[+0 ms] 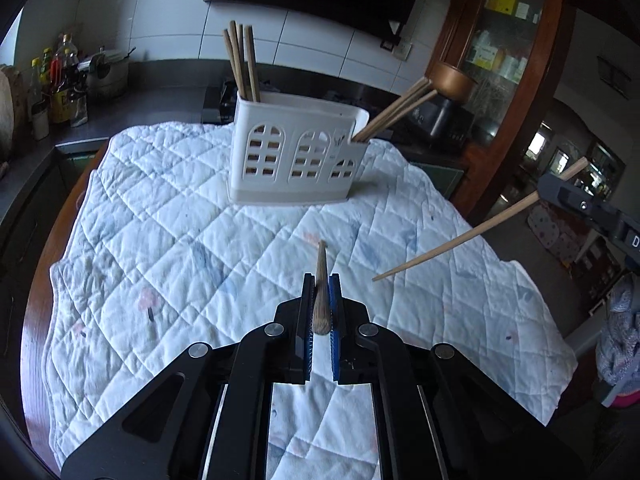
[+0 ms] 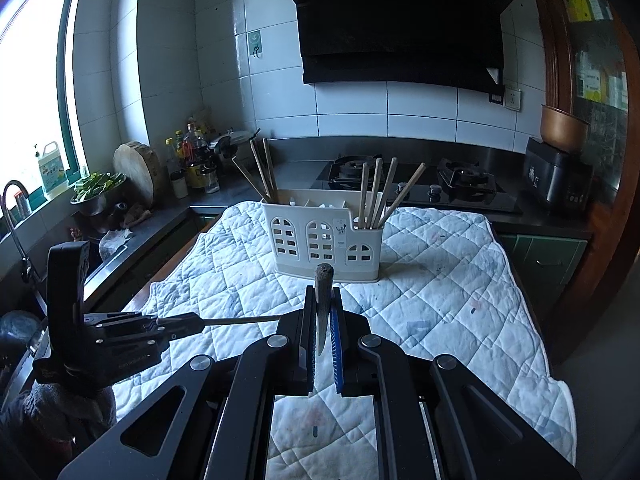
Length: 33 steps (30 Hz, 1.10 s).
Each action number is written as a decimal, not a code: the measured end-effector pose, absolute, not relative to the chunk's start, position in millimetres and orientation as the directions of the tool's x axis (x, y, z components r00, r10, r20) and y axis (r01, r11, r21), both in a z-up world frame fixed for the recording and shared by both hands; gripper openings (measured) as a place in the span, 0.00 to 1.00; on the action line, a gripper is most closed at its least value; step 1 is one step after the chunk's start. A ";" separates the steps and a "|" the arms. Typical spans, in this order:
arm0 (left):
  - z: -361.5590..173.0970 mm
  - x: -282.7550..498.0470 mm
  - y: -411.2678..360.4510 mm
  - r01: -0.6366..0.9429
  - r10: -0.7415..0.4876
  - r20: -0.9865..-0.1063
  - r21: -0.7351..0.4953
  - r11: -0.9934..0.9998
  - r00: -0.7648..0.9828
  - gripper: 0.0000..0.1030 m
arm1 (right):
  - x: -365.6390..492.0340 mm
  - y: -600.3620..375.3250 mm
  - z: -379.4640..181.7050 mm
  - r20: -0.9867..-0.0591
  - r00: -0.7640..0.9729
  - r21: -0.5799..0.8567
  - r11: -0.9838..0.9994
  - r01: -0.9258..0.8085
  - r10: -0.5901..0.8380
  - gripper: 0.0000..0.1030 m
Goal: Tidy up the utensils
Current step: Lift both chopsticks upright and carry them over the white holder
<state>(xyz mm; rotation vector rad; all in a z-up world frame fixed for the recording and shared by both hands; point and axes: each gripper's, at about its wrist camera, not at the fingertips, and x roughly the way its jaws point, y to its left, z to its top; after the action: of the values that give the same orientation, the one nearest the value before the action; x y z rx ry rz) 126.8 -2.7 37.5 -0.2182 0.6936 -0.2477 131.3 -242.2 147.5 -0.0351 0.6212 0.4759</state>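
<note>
One white holder point(image 2: 326, 240) stands on one quilted cloth point(image 2: 440, 300). Its left compartment holds four chopsticks point(image 1: 241, 64), its right one four point(image 2: 380, 194). Each of two claws, left point(image 1: 320, 280) and right point(image 2: 323, 294), grips one chopstick.

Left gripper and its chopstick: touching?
Touching. The left wrist view shows the left gripper shut on the chopstick, both pads against the chopstick's sides, above the quilted cloth.
</note>
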 end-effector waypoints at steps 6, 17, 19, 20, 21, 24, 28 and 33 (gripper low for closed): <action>62.8 146.5 1.6 0.169 -0.292 -0.575 -0.259 0.951 0.764 0.05 | 157.0 -234.8 170.2 -0.573 0.699 0.099 0.882 -0.460 0.429 0.06; 101.9 195.6 14.2 0.181 -0.285 -0.566 -0.235 0.955 0.774 0.05 | 210.5 -221.5 221.2 -0.561 0.705 0.082 0.876 -0.476 0.435 0.06; 103.0 198.8 17.2 0.175 -0.278 -0.565 -0.231 0.957 0.777 0.05 | 218.1 -219.5 225.8 -0.559 0.710 0.074 0.879 -0.472 0.428 0.06; 104.9 199.8 18.6 0.173 -0.277 -0.560 -0.232 0.957 0.780 0.05 | 223.0 -220.0 228.2 -0.558 0.711 0.078 0.880 -0.468 0.427 0.06; 107.6 200.3 19.3 0.174 -0.277 -0.555 -0.233 0.957 0.784 0.05 | 227.5 -220.3 230.4 -0.556 0.713 0.081 0.882 -0.464 0.426 0.06; 120.1 204.4 21.0 0.178 -0.279 -0.535 -0.233 0.956 0.798 0.05 | 240.8 -218.6 237.3 -0.551 0.719 0.086 0.886 -0.456 0.424 0.06; 145.0 210.1 19.0 0.187 -0.268 -0.500 -0.206 0.960 0.823 0.05 | 253.9 -215.3 243.7 -0.540 0.736 0.069 0.893 -0.444 0.408 0.06; 189.6 218.1 18.9 0.193 -0.252 -0.423 -0.177 0.965 0.871 0.05 | 268.3 -211.6 249.4 -0.532 0.749 0.059 0.900 -0.432 0.395 0.06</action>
<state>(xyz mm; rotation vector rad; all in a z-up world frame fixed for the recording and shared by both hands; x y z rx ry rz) 218.1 18.9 189.6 -0.1314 0.4587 -0.2330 268.3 -211.6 249.4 -0.0695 0.5662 0.4525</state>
